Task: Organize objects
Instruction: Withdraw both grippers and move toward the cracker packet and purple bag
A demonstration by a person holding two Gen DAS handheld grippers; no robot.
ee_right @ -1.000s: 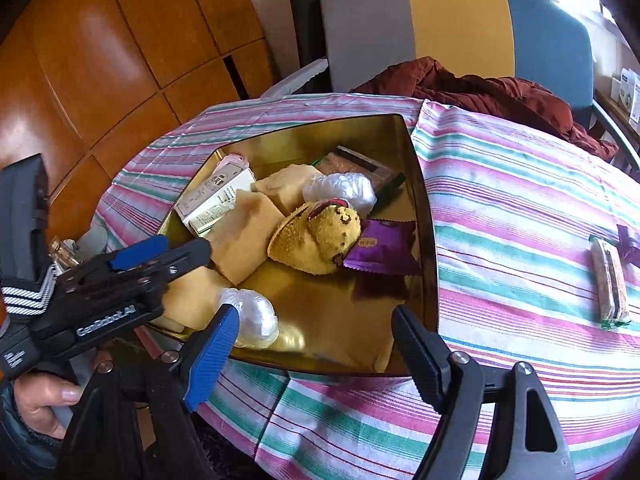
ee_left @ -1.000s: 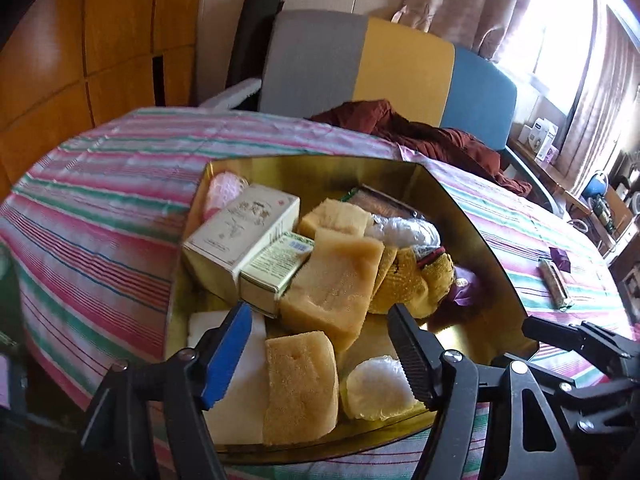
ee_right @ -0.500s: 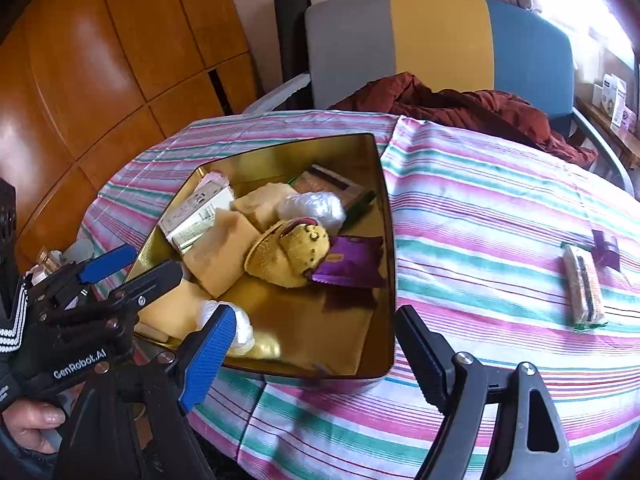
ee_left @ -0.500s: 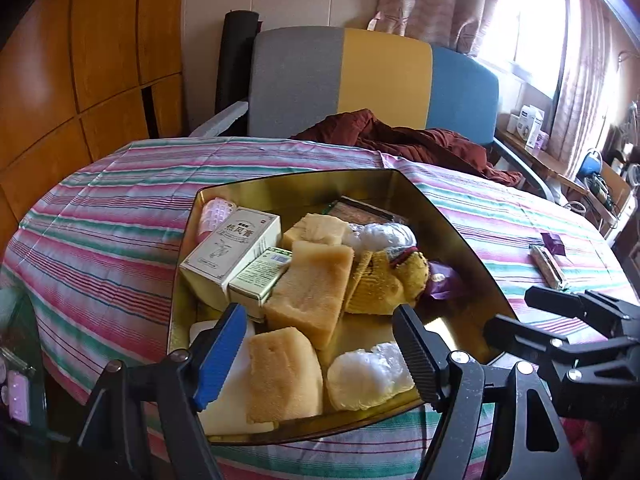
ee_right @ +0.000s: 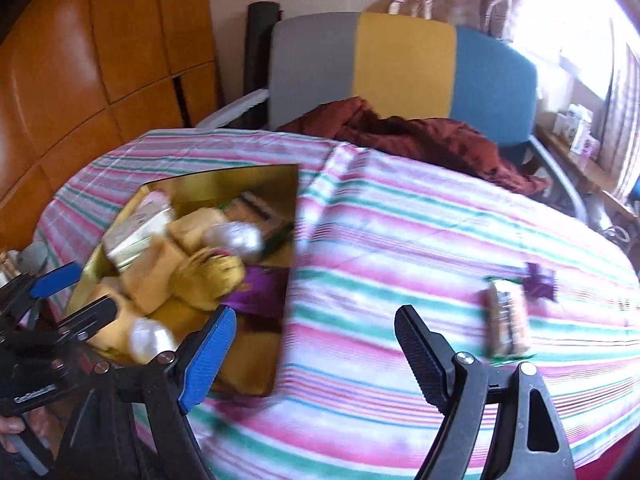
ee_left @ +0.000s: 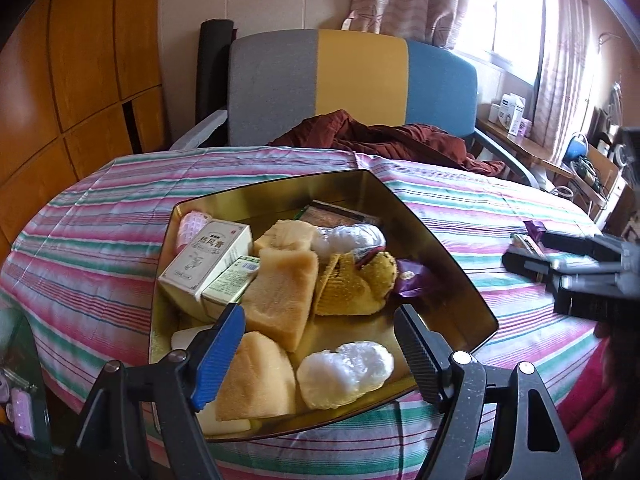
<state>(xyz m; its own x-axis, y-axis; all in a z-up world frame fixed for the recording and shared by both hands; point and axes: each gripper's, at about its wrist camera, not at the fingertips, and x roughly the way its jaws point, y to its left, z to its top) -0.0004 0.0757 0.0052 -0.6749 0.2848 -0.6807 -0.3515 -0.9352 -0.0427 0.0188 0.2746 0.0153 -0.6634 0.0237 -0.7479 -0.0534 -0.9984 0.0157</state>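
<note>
A gold tin tray (ee_left: 444,252) sits on the striped tablecloth and holds yellow sponges (ee_left: 280,300), white boxes (ee_left: 204,256), clear wrapped packets (ee_left: 344,372), a yellow plush (ee_left: 356,284) and a purple packet (ee_left: 412,280). My left gripper (ee_left: 316,354) is open and empty over the tray's near edge. My right gripper (ee_right: 314,354) is open and empty above the cloth, right of the tray (ee_right: 294,216). A wrapped snack bar (ee_right: 506,320) and a small purple packet (ee_right: 540,284) lie on the cloth to its right.
A grey, yellow and blue chair (ee_left: 360,80) with a dark red cloth (ee_left: 380,136) stands behind the table. Wooden panels (ee_left: 60,80) are at the left. A shelf with small boxes (ee_left: 512,114) stands by the window.
Both grippers have drawn back and risen. My right gripper has swung right, from over the tray toward the snack bar. Both stay open.
</note>
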